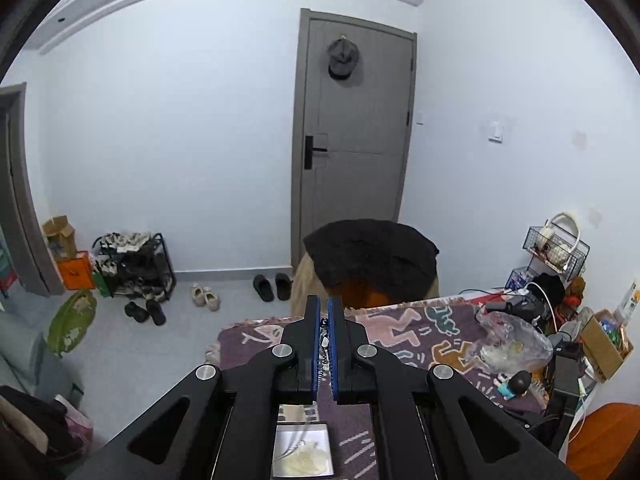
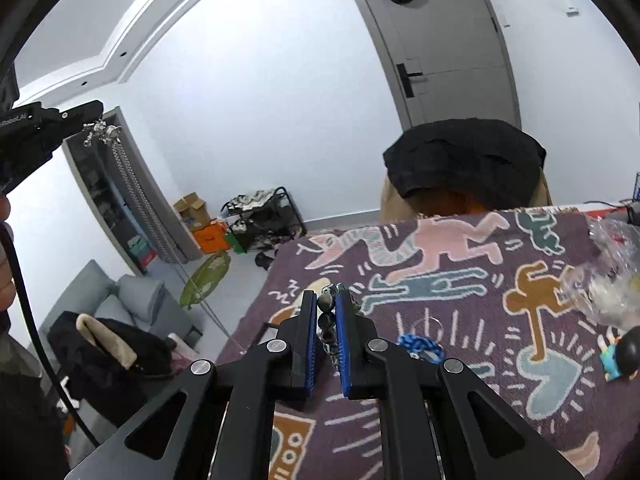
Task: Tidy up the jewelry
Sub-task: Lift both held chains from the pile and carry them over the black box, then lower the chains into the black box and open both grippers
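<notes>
Silver chain necklace (image 2: 120, 168) hangs from the left tool (image 2: 86, 114), raised high at the far left of the right wrist view, its fingers pinched on the clasp end while the doubled chain drops toward the floor. In the left wrist view, that tool's (image 1: 323, 312) blue pads sit nearly together, with chain links between them. Below it, near the front edge of the patterned tabletop (image 2: 460, 304), lies a small open box (image 1: 303, 452) with pale padding. The right tool (image 2: 327, 304) is pinching a dark beaded bracelet (image 2: 327, 320) above the tabletop. A blue braided bracelet (image 2: 420, 346) lies loose just right of it. Judging by this, sorting is underway: two pieces lifted, none visibly stored.
</notes>
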The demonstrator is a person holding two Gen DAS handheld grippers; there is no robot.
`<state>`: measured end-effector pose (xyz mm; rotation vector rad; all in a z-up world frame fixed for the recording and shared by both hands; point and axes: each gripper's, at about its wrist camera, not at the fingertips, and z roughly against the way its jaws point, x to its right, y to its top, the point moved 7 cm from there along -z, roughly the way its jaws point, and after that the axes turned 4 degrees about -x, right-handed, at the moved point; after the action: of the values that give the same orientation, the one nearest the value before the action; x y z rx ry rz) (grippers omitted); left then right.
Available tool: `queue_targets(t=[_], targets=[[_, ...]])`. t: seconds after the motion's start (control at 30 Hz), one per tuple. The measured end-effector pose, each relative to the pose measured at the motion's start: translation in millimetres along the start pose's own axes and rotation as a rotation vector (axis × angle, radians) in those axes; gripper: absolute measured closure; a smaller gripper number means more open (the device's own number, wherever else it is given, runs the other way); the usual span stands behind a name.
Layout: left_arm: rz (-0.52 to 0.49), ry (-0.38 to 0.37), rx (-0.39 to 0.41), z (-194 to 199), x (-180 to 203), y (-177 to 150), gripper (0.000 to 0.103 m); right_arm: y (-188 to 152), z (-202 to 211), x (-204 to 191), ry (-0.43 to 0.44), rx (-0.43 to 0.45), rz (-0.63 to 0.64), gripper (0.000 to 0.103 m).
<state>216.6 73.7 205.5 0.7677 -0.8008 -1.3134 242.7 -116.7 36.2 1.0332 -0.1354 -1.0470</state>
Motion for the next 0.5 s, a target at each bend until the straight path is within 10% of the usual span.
queue_targets(t=[0.5], targets=[[0.037, -0.015, -0.067, -35, -20, -32, 0.100, -2, -14, -28, 0.019, -0.022, 0.046, 0.092]])
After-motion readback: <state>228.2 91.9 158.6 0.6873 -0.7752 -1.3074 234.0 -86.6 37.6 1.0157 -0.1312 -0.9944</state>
